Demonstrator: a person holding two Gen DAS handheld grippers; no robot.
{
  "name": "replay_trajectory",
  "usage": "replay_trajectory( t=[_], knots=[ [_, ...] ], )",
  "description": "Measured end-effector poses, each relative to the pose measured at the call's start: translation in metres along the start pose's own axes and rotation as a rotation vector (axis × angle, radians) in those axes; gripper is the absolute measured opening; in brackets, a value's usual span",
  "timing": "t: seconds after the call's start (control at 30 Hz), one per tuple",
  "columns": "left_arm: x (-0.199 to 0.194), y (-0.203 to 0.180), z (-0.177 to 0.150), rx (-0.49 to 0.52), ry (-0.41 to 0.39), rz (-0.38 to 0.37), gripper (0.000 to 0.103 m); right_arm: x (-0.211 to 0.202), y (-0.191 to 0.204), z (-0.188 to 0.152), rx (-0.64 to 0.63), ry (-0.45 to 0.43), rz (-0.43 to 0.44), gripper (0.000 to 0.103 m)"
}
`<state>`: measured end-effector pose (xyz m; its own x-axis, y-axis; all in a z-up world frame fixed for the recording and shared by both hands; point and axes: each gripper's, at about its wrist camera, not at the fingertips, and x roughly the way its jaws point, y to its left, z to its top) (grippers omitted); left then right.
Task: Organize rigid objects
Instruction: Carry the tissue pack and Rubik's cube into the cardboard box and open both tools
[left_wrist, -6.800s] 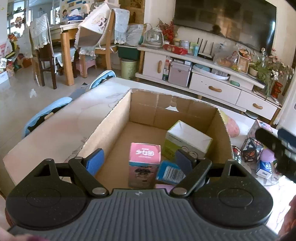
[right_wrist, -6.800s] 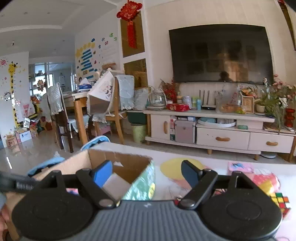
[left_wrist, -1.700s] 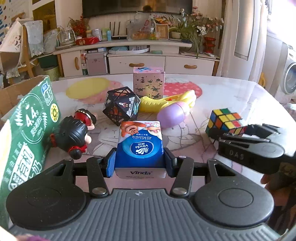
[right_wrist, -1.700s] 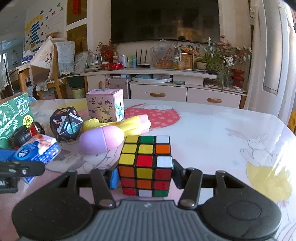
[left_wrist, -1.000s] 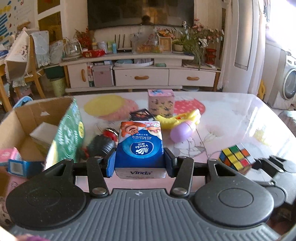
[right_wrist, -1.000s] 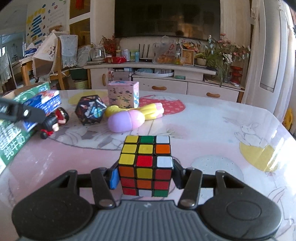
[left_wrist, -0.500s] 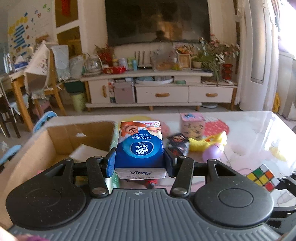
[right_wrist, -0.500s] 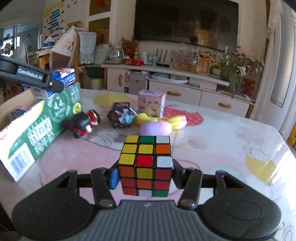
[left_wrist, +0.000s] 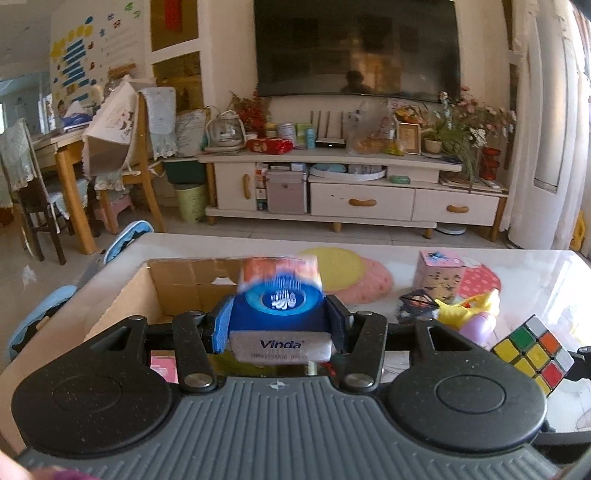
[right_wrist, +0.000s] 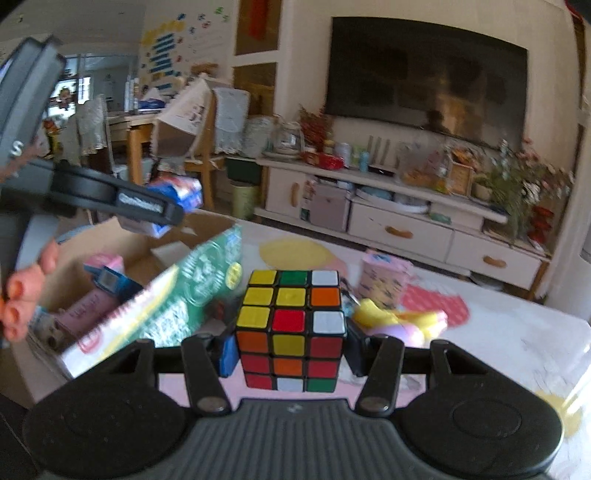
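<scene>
My left gripper (left_wrist: 279, 325) is shut on a blue Vinda tissue pack (left_wrist: 279, 310), blurred, and holds it over the open cardboard box (left_wrist: 122, 299). In the right wrist view the left gripper (right_wrist: 162, 218) and its pack (right_wrist: 177, 192) hang above the box (right_wrist: 199, 221). My right gripper (right_wrist: 290, 350) is shut on a Rubik's cube (right_wrist: 291, 325), held above the table to the right of the box. The cube also shows at the right edge of the left wrist view (left_wrist: 532, 354).
The box holds a pink carton (right_wrist: 88, 306) and a blue pack (right_wrist: 110, 282); a green carton (right_wrist: 166, 306) leans on its right wall. On the table lie a pink patterned box (left_wrist: 439, 271), a dark polyhedron (left_wrist: 417, 304), a yellow toy (left_wrist: 469, 304) and a purple egg (left_wrist: 478, 328).
My left gripper has carried the tissue pack left from the table to above the box, and the pack is now blurred and tilted. My right gripper has followed left with the cube.
</scene>
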<state>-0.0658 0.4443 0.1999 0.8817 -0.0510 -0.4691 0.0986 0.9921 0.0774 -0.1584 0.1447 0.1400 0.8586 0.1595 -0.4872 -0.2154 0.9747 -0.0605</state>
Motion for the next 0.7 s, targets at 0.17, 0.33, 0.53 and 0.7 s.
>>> replay_trajectory(
  t=[0.17, 0.33, 0.53, 0.7],
  knots=[
    [0.011, 0.016, 0.007, -0.044, 0.015, 0.033, 0.048, 0.010, 0.025, 0.019, -0.049, -0.028, 0.045, 0.054],
    [0.023, 0.028, 0.008, -0.075, 0.044, 0.073, 0.046, 0.025, 0.043, 0.036, -0.083, -0.045, 0.083, 0.054],
    [0.028, 0.055, 0.010, -0.131, 0.065, 0.109, 0.046, 0.045, 0.065, 0.046, -0.112, -0.055, 0.138, 0.054],
    [0.030, 0.069, 0.012, -0.173, 0.073, 0.129, 0.047, 0.063, 0.080, 0.049, -0.130, -0.045, 0.177, 0.054]
  ],
)
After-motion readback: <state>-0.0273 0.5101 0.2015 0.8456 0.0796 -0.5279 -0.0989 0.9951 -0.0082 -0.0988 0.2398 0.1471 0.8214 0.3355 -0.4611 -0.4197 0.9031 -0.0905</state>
